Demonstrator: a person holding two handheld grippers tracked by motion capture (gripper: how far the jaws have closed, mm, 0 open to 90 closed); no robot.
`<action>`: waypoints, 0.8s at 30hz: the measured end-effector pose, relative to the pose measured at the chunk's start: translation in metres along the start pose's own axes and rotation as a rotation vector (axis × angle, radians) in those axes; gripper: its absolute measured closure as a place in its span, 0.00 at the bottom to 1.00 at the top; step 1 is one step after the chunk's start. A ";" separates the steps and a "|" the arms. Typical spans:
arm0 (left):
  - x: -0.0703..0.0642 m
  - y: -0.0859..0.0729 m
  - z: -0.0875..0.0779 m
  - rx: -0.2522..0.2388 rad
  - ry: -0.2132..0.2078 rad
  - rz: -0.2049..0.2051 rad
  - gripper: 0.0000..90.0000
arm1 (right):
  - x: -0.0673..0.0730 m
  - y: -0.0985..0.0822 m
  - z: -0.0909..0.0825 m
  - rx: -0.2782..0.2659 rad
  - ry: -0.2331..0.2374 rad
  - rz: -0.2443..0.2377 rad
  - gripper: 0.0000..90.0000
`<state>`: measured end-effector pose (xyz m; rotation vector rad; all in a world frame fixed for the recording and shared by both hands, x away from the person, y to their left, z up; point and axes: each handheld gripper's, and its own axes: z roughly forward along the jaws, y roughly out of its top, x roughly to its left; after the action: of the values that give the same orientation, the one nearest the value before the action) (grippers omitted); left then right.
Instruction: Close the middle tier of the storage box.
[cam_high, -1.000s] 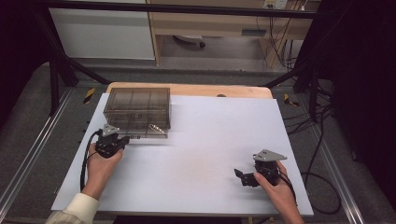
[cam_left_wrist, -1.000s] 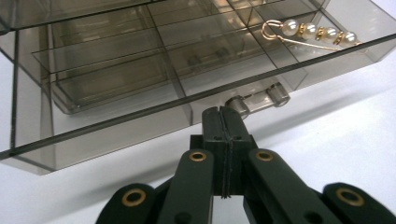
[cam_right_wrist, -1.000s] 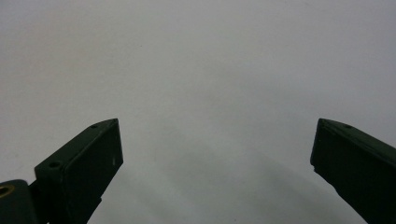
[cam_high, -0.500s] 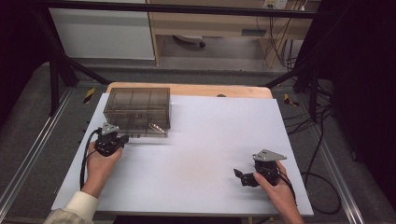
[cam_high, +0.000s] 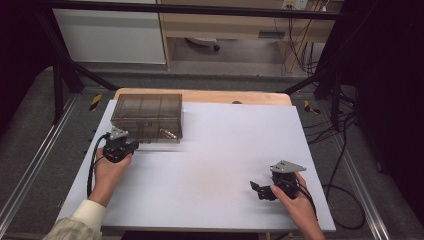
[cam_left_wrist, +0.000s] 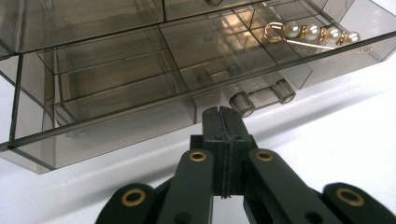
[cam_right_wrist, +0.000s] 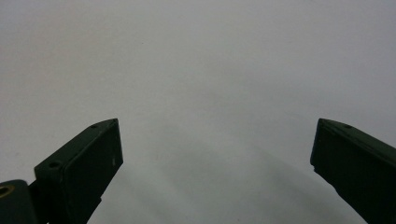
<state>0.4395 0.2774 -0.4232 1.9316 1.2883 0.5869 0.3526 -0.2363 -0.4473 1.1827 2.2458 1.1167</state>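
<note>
High view: smoky transparent plastic compartment box (cam_high: 147, 118) sits near my table's far left corner, lid down. Left gripper (cam_left_wrist: 223, 122), jaws pressed together and empty, noses at its front latch (cam_left_wrist: 261, 95); right gripper (cam_right_wrist: 215, 154) gapes idle. Opening not begun.

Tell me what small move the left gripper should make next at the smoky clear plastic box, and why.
Probably ease the left gripper forward under the latch tab of the smoky clear plastic compartment box to lift it: its jaws are shut, tips just short of the closed lid's front edge.
</note>
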 end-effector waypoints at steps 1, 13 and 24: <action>0.001 0.001 0.001 0.000 0.000 0.001 1.00 | 0.000 0.000 0.000 0.000 0.001 0.002 0.03; 0.002 0.006 0.003 0.006 0.000 0.010 1.00 | 0.000 0.000 -0.001 -0.009 -0.001 -0.001 0.03; 0.006 0.010 0.003 0.004 0.000 0.001 1.00 | 0.000 0.001 -0.002 -0.010 -0.004 0.000 0.03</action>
<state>0.4501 0.2793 -0.4173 1.9361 1.2892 0.5851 0.3522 -0.2370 -0.4457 1.1798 2.2345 1.1240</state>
